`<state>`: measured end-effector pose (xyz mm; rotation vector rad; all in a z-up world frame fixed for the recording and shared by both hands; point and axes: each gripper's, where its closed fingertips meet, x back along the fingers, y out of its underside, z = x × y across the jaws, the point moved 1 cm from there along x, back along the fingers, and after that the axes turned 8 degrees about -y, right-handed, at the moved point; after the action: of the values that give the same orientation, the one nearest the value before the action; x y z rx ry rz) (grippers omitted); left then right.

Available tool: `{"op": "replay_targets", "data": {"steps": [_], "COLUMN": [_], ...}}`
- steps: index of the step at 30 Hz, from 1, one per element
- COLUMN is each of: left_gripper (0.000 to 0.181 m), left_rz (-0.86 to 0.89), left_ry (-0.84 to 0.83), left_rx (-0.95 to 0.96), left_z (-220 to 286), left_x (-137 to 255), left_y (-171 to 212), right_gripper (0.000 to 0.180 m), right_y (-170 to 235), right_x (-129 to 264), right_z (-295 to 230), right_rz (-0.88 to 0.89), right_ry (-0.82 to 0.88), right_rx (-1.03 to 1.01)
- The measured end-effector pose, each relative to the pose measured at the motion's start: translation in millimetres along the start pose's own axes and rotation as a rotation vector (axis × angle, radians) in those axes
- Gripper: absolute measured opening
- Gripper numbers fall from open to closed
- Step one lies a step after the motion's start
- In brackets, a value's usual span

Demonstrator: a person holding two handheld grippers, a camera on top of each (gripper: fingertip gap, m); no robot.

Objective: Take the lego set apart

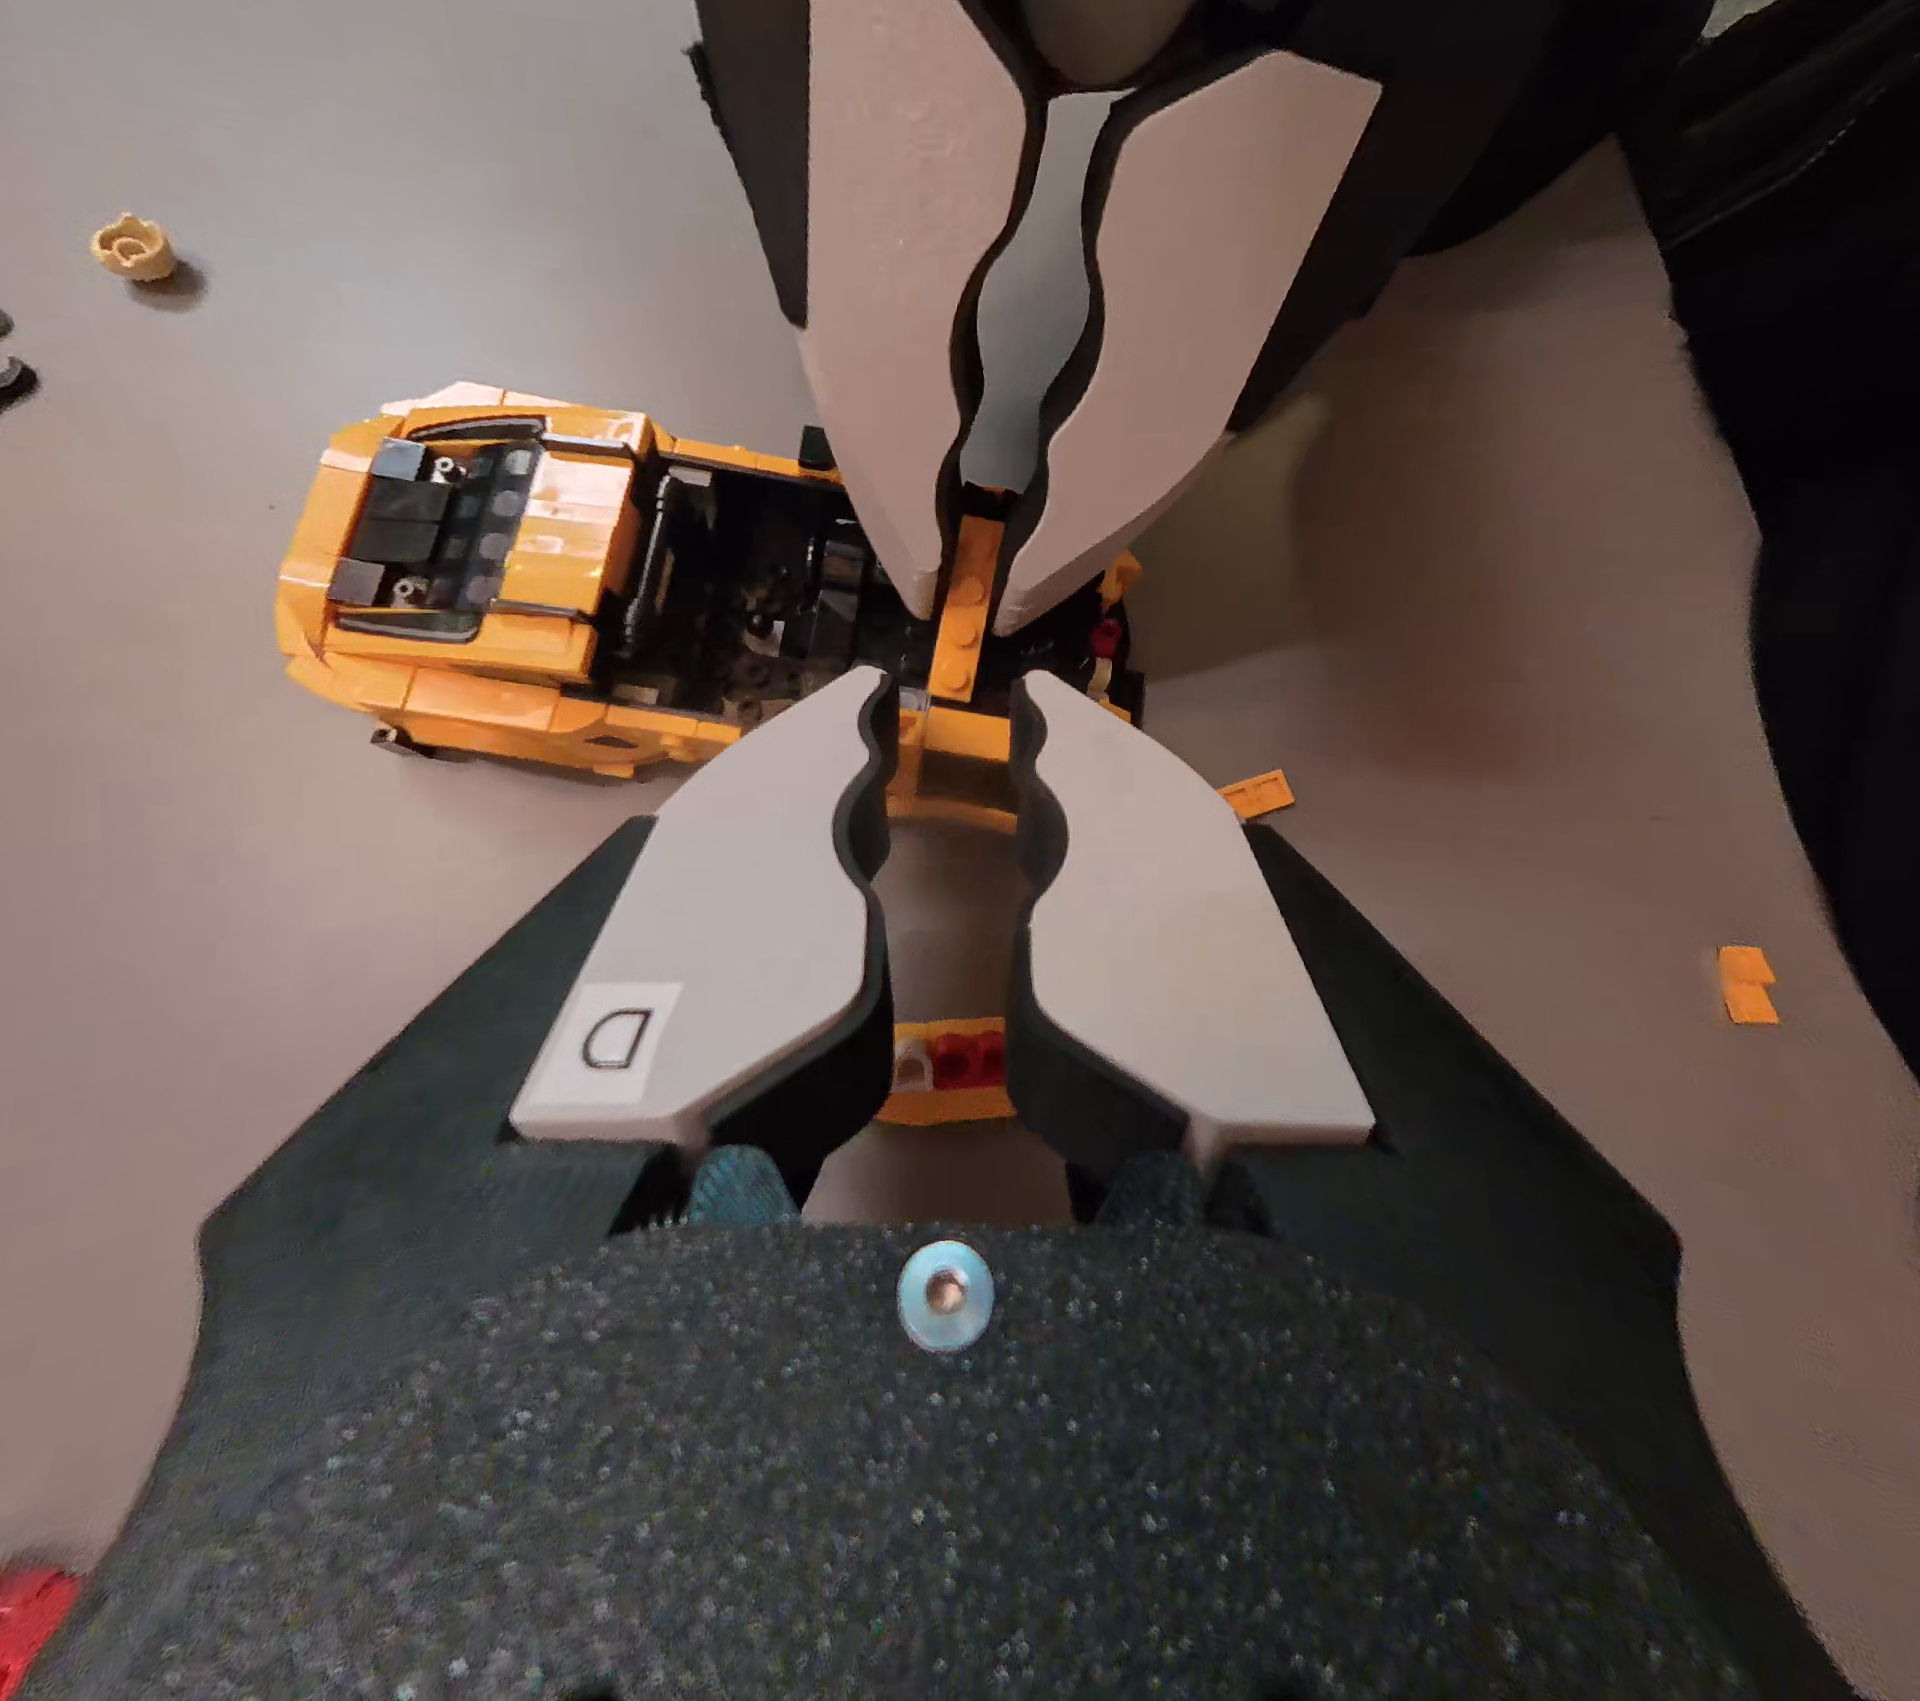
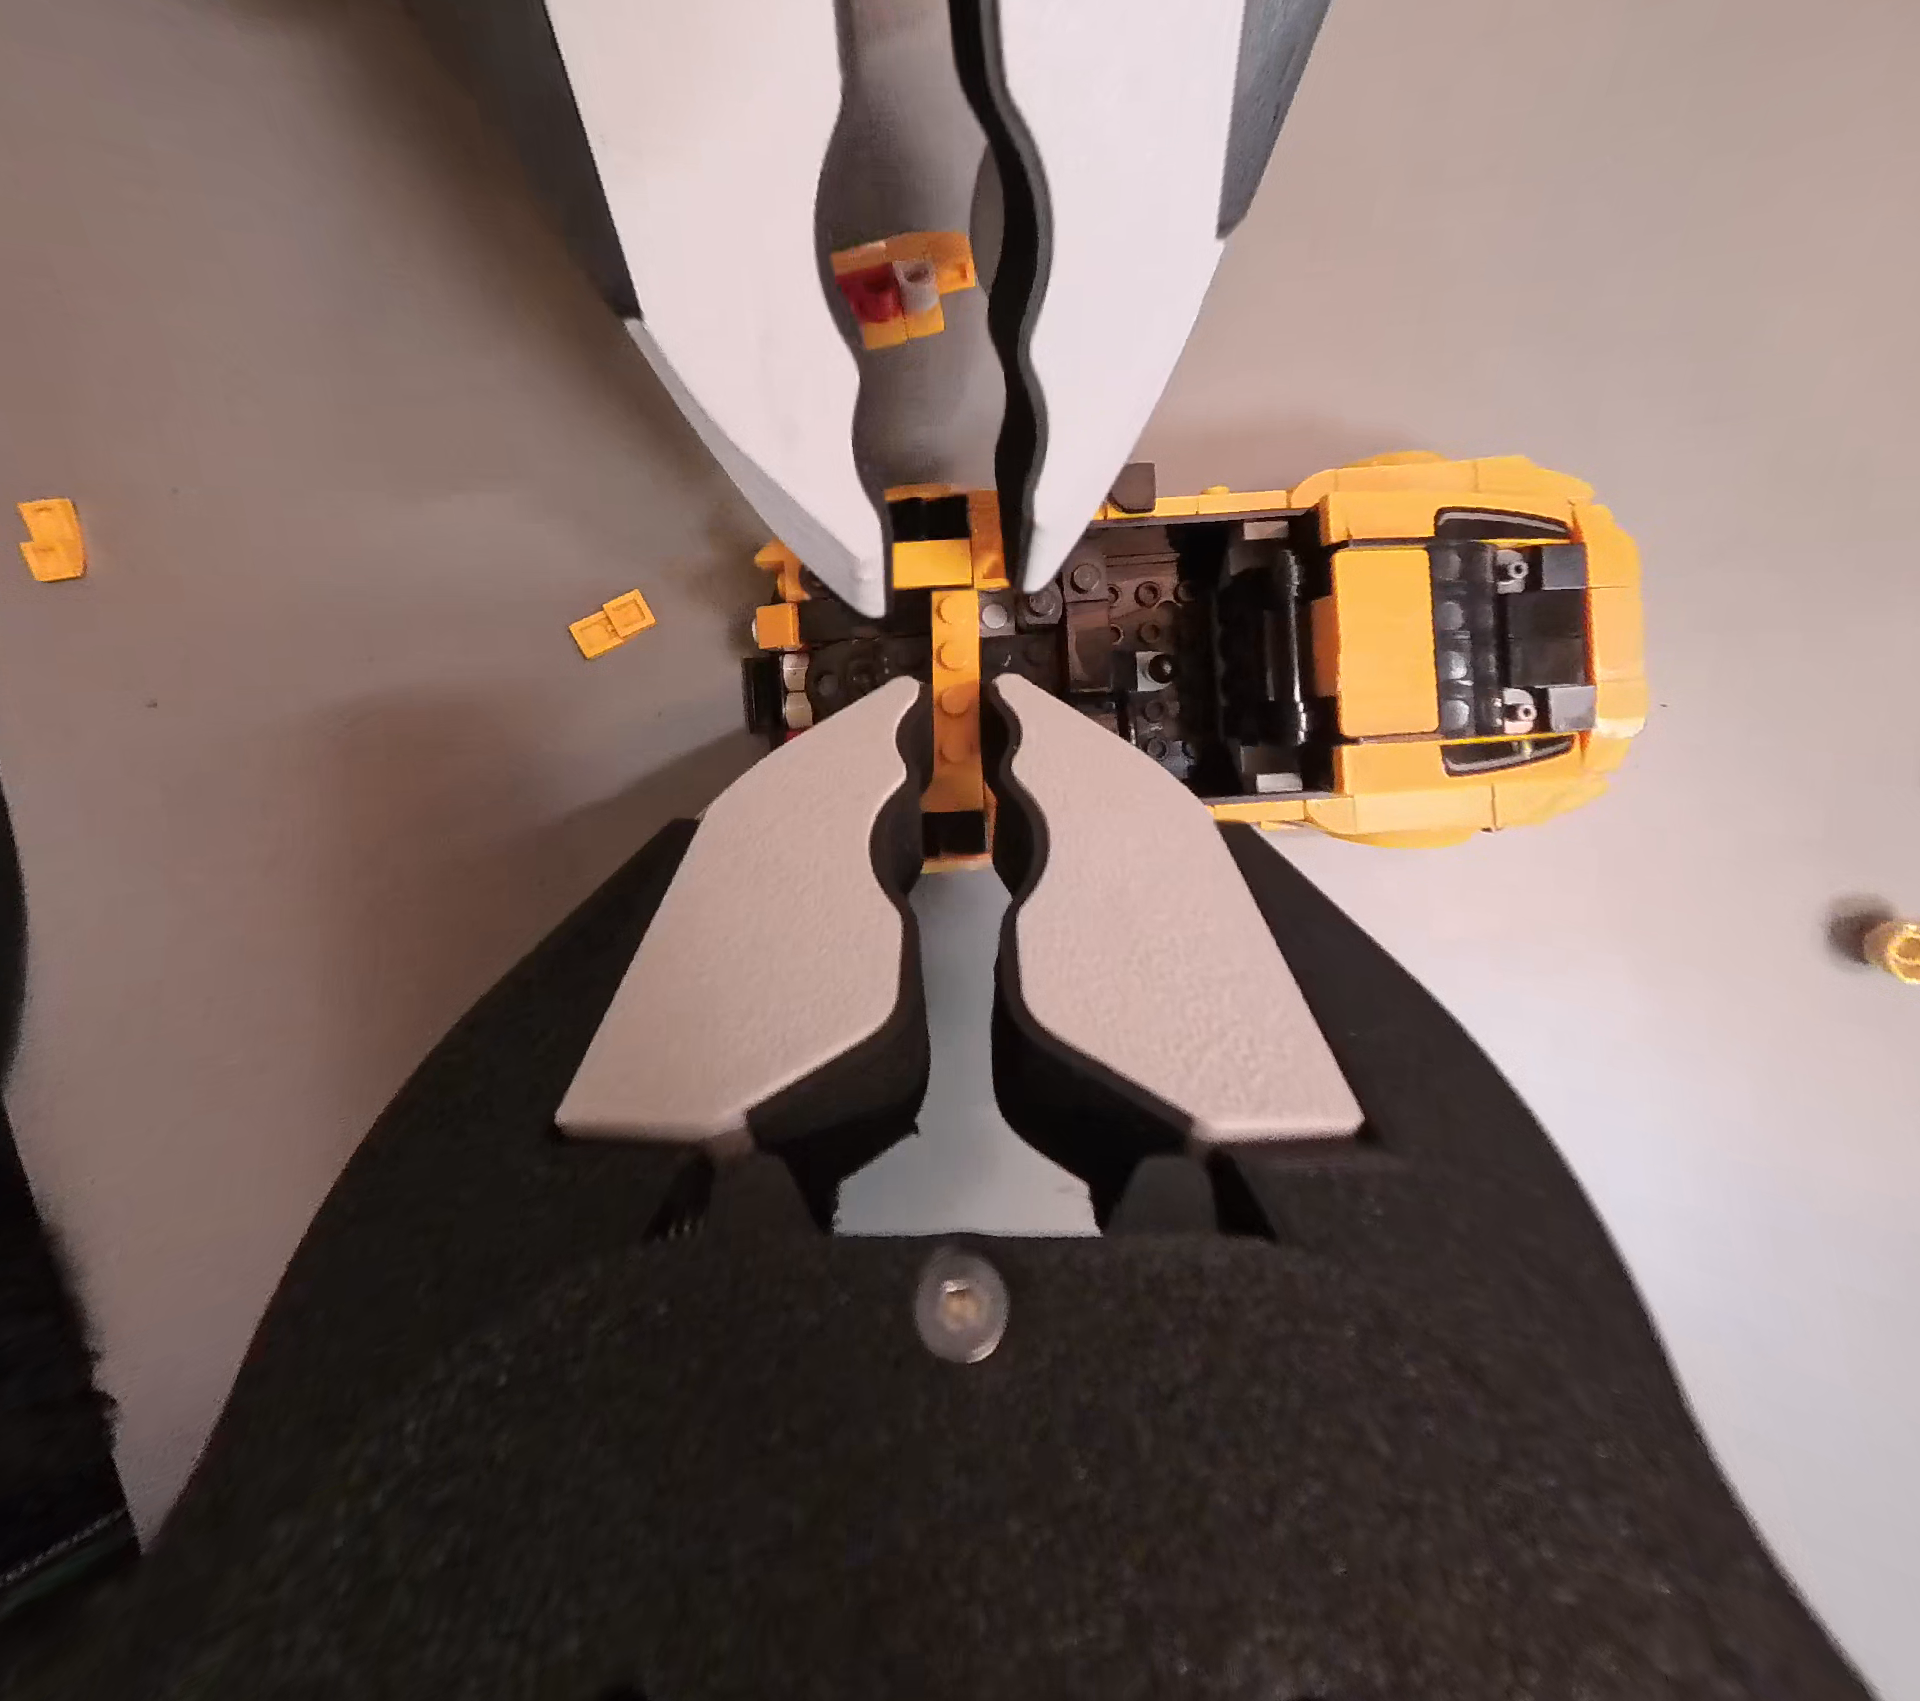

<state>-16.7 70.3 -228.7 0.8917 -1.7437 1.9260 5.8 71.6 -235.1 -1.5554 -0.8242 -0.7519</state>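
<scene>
A yellow lego car (image 1: 468,571) lies on the grey table, its roof off and its black inside showing; it also shows in the right wrist view (image 2: 1382,654). An orange studded plate (image 2: 956,664) runs across the car's open end. My right gripper (image 2: 958,687) is closed on this plate; in the left wrist view it (image 1: 966,607) comes in from the top. My left gripper (image 1: 951,685) faces it and is closed on the yellow body section (image 2: 935,555) at the same end. In the right wrist view the left gripper (image 2: 951,591) comes in from above.
Loose orange tiles (image 1: 1257,794) (image 1: 1749,984) lie beside the car. A small orange and red sub-assembly (image 1: 951,1069) sits under my left gripper. A tan round piece (image 1: 133,249) lies at the far left. A person's dark clothing (image 1: 1818,508) fills the right edge.
</scene>
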Motion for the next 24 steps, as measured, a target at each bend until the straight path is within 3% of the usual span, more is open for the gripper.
{"op": "replay_targets", "data": {"steps": [10,24], "left_gripper": [0.009,0.008], "left_rz": [-0.054,-0.118], "left_ry": [0.000,0.011], "left_rx": [-0.006,0.006], "left_z": [0.6,0.9], "left_x": [-9.6,-9.9], "left_y": [2.1,2.3], "right_gripper": [0.008,0.011], "right_y": [-1.1,-4.1], "right_x": [-1.1,3.6], "right_z": [0.4,-0.1], "right_rz": [-0.011,0.030], "right_ry": [-0.032,-0.044], "right_rx": [-0.004,0.001]}}
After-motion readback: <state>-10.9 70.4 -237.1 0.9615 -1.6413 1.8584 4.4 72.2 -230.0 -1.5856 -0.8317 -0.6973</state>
